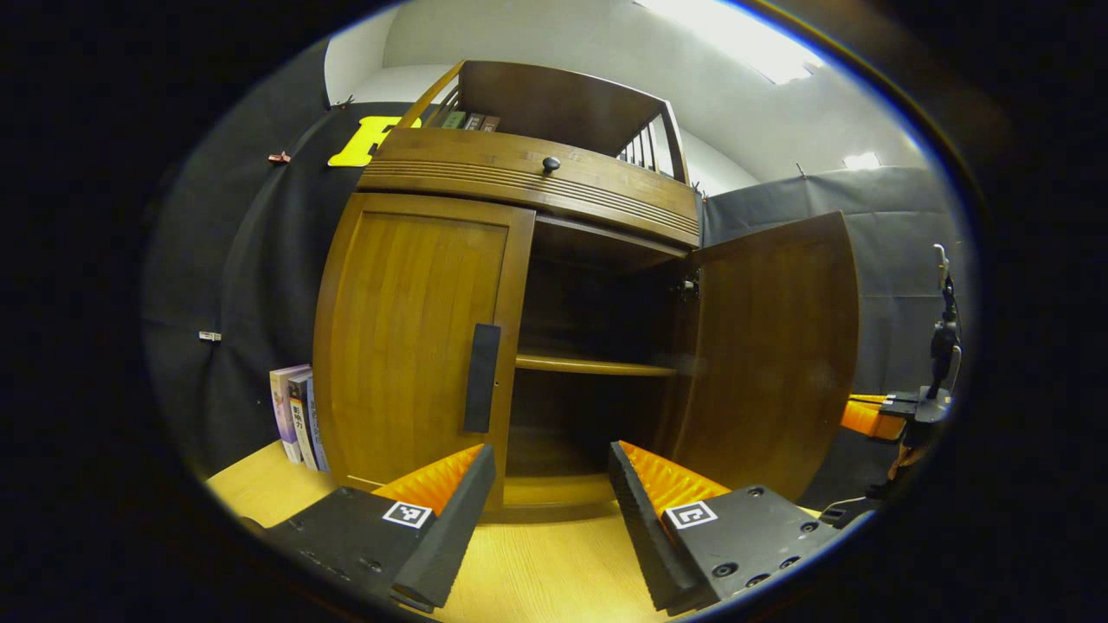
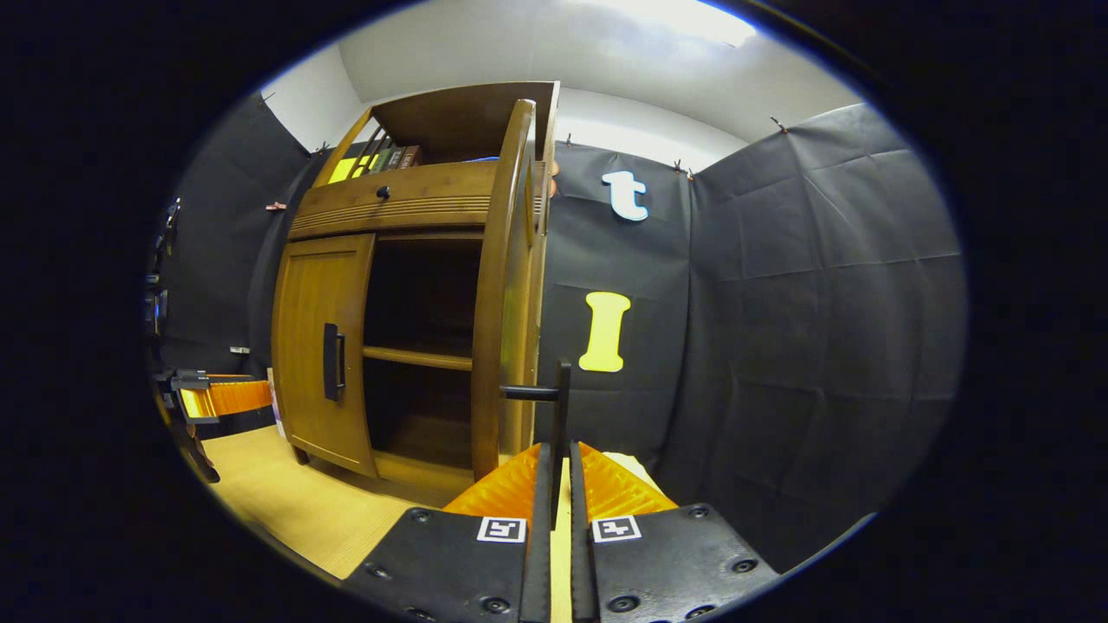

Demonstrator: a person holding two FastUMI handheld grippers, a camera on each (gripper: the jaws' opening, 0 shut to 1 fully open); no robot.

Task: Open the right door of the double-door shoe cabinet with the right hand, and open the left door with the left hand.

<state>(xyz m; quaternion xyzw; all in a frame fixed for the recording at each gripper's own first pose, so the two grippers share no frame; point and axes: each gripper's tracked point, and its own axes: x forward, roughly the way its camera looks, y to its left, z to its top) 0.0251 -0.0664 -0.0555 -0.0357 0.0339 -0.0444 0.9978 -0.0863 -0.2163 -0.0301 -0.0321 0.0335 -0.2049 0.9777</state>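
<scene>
The wooden shoe cabinet (image 1: 528,186) stands straight ahead. Its left door (image 1: 415,337) is closed, with a black vertical handle (image 1: 481,378) on its right edge. My left gripper (image 1: 545,489) is open just short of that handle, slightly to its right, holding nothing. The right door (image 1: 770,346) is swung wide open. In the right gripper view this door (image 2: 504,285) shows edge-on, and my right gripper (image 2: 554,459) is shut on its black handle (image 2: 561,407). The left gripper (image 2: 221,398) shows at the far left there.
Inside the open half is a dark compartment with one shelf (image 1: 597,366). A drawer with a round knob (image 1: 550,163) runs above the doors. Books (image 1: 294,415) lean at the cabinet's left side. The cabinet rests on a light wooden surface (image 1: 537,571); black cloth walls surround it.
</scene>
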